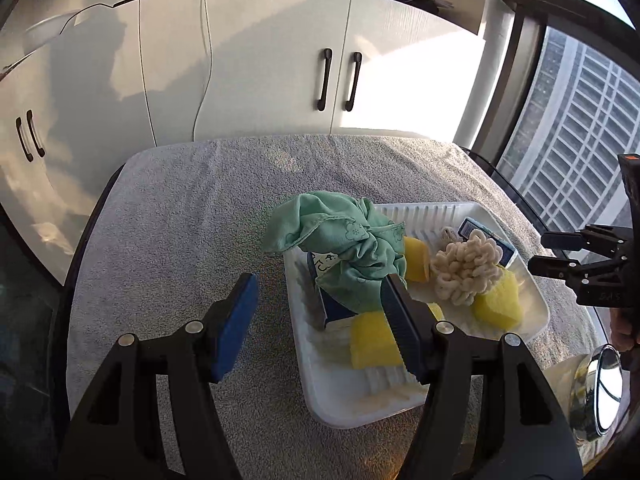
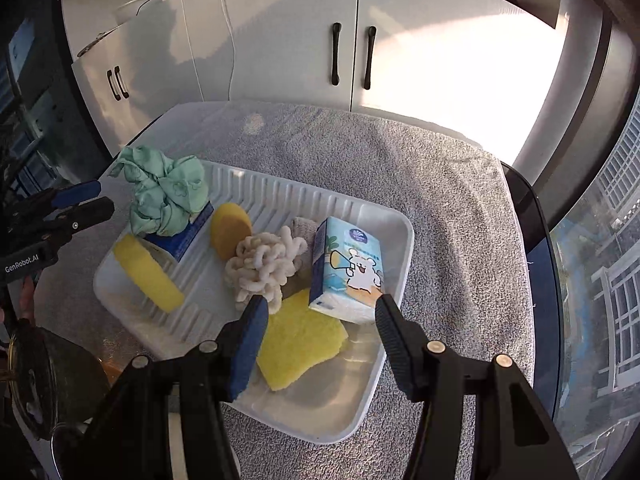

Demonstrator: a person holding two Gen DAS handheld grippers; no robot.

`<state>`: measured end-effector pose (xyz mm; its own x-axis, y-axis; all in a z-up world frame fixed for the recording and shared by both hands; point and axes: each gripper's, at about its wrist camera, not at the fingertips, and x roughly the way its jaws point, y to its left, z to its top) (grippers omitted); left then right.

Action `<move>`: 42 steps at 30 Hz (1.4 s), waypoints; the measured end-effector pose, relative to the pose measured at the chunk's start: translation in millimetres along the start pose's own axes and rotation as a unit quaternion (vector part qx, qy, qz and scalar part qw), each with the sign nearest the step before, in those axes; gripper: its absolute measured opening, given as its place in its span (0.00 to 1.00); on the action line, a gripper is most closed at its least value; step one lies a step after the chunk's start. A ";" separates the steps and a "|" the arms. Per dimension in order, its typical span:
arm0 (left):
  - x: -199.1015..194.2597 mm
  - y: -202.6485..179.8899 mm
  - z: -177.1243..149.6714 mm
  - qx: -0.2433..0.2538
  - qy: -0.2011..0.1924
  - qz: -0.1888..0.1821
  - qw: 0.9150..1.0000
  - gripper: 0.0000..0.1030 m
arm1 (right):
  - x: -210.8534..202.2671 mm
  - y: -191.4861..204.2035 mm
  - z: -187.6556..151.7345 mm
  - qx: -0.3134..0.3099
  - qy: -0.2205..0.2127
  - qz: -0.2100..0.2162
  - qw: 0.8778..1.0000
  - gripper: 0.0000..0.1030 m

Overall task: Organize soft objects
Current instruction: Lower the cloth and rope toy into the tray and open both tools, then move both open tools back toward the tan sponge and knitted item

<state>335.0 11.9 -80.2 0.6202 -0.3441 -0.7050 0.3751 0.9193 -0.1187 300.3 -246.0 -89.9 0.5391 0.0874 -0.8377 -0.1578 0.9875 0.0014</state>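
Left hand-held gripper (image 1: 322, 312): black plastic linkage arms, silver pivot screws, blue ribbed finger pads; white "GenRobot.AI" lettering on its side. Right hand-held gripper (image 2: 320, 322): same black frame, silver screws, blue pads, small orange sticker.

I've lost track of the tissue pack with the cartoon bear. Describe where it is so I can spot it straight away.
Find the white ribbed tray on the grey towel. The tissue pack stands upright against the tray's right rim, beside the cream knotted bundle and behind a flat yellow sponge. Only it shows a white bear with a megaphone on pale blue.
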 end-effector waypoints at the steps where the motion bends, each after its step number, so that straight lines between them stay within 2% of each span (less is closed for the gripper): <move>1: -2.7 3.5 -3.1 -0.003 0.000 0.003 1.000 0.60 | -2.5 -5.5 -2.1 0.008 -0.001 -0.001 1.000 0.57; 14: -39.3 40.0 -41.3 -0.038 -0.004 0.040 0.998 0.60 | -32.5 -61.2 -53.5 0.076 0.003 -0.033 0.997 0.57; 24: -68.8 61.9 -99.5 -0.069 0.002 0.051 0.996 0.60 | -59.0 -81.6 -116.3 0.105 0.005 -0.046 0.993 0.57; 28: -84.3 67.2 -125.4 -0.083 0.000 0.044 0.996 0.60 | -72.5 -77.4 -142.7 0.106 0.002 -0.057 0.993 0.57; 33: -103.2 65.5 -160.1 -0.096 0.000 0.030 0.995 0.60 | -90.0 -64.5 -176.7 0.117 -0.003 -0.050 0.992 0.58; 37: -117.2 62.0 -188.4 -0.115 0.001 0.010 0.993 0.60 | -104.9 -44.3 -205.7 0.116 -0.010 -0.038 0.992 0.58; 42: -132.2 48.6 -218.3 -0.112 0.008 0.000 0.994 0.60 | -123.8 -15.6 -240.1 0.103 -0.016 -0.029 0.994 0.59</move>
<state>120.9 143.8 -145.4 0.6089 -0.3424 -0.7155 0.2110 0.9394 -0.2700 37.4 -303.8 -117.3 0.5687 0.0308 -0.8220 0.0452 0.9966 0.0686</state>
